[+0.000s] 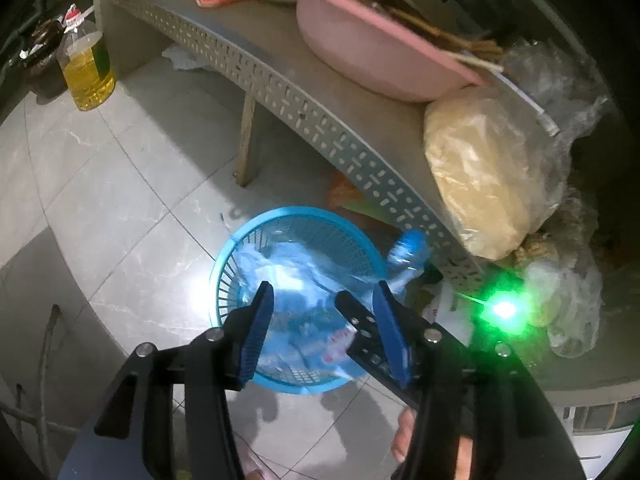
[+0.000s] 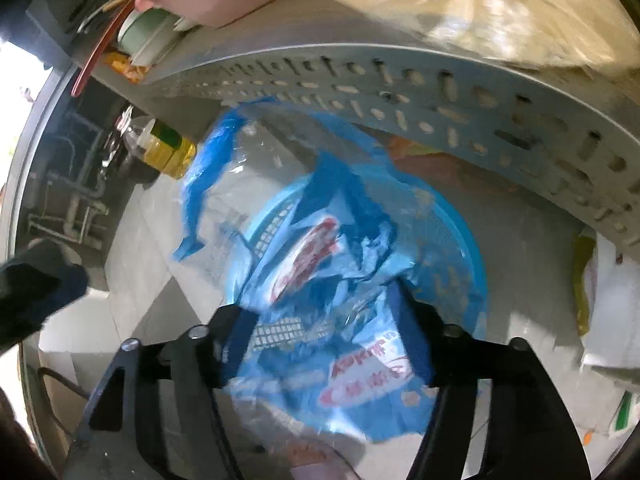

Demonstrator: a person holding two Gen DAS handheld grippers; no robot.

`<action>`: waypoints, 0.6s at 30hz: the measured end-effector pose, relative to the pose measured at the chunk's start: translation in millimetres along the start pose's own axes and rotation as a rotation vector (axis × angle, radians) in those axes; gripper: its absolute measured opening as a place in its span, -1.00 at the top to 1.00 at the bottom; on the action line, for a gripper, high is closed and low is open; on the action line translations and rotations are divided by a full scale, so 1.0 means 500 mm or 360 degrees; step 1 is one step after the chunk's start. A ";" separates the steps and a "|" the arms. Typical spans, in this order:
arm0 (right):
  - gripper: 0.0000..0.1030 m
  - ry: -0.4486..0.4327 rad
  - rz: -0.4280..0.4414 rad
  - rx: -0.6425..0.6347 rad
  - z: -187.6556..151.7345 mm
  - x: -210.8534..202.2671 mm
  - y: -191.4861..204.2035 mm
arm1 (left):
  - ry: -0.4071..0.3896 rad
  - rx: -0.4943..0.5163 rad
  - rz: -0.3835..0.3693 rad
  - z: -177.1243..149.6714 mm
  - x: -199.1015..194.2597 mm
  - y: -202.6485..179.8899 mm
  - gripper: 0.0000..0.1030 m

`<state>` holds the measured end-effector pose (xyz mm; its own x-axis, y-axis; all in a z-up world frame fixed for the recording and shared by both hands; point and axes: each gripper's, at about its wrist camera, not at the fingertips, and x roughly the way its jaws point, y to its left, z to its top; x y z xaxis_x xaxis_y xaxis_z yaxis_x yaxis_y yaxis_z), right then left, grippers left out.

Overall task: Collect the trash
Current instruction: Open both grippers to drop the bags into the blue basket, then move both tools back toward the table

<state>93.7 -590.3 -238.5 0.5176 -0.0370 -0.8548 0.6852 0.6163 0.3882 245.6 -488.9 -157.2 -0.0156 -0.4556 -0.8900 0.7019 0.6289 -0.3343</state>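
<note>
Both grippers spread, over the blue basket (image 1: 236, 256) on floor tiles beside the shelf edge (image 1: 280, 92). Left gripper (image 1: 324, 300) empty. Right gripper (image 2: 324, 312): blue wrapper (image 2: 320, 264) loose between pads. Only the left view shows a bottle (image 1: 406, 256).

basket (image 1: 240, 248): blue, slotted | wrapper (image 2: 320, 264): blue, red-white logo | basin (image 1: 360, 56): pink

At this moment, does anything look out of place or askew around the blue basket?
Yes. A plastic bottle leans tilted against the basket's outer rim instead of lying inside, and the blue wrapper drapes loosely over the basket.
</note>
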 end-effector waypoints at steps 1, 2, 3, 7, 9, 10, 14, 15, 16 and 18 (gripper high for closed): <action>-0.30 -0.0005 -0.0019 -0.0018 0.000 0.001 0.003 | -0.0017 0.0010 -0.0004 -0.002 -0.017 -0.001 0.02; -0.35 -0.0006 -0.0041 -0.0031 0.000 0.003 0.005 | -0.0032 0.0017 -0.0003 -0.003 -0.031 0.000 0.01; -0.36 -0.0007 -0.0060 -0.0038 0.002 0.005 0.005 | -0.0060 0.0040 0.0009 -0.008 -0.058 -0.002 0.00; -0.52 -0.0004 -0.0114 -0.0065 0.014 0.023 0.009 | -0.0153 0.0108 0.0054 -0.030 -0.147 -0.006 -0.11; -0.57 0.0004 -0.0127 -0.0102 0.017 0.031 0.015 | -0.0224 0.0129 0.0064 -0.048 -0.206 -0.006 -0.20; -0.57 0.0009 -0.0124 -0.0122 0.017 0.033 0.021 | -0.0253 0.0134 0.0064 -0.057 -0.230 -0.005 -0.24; -0.57 -0.0035 -0.0052 -0.0158 0.018 0.016 0.035 | -0.0371 0.0142 0.0069 -0.095 -0.330 0.008 -0.35; -0.57 -0.0064 -0.0018 -0.0170 0.016 0.000 0.039 | -0.0407 0.0139 0.0067 -0.108 -0.356 0.013 -0.36; -0.57 -0.0087 0.0011 -0.0179 0.011 -0.017 0.035 | -0.0436 0.0132 0.0075 -0.120 -0.376 0.019 -0.39; -0.57 -0.0123 0.0054 -0.0198 0.011 -0.047 0.034 | -0.0482 0.0107 0.0068 -0.145 -0.418 0.031 -0.42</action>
<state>96.1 -583.4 -209.6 0.5805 -0.0717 -0.8111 0.6004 0.7106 0.3668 207.8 -338.3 1.1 0.2209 -0.6029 -0.7666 0.7429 0.6133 -0.2682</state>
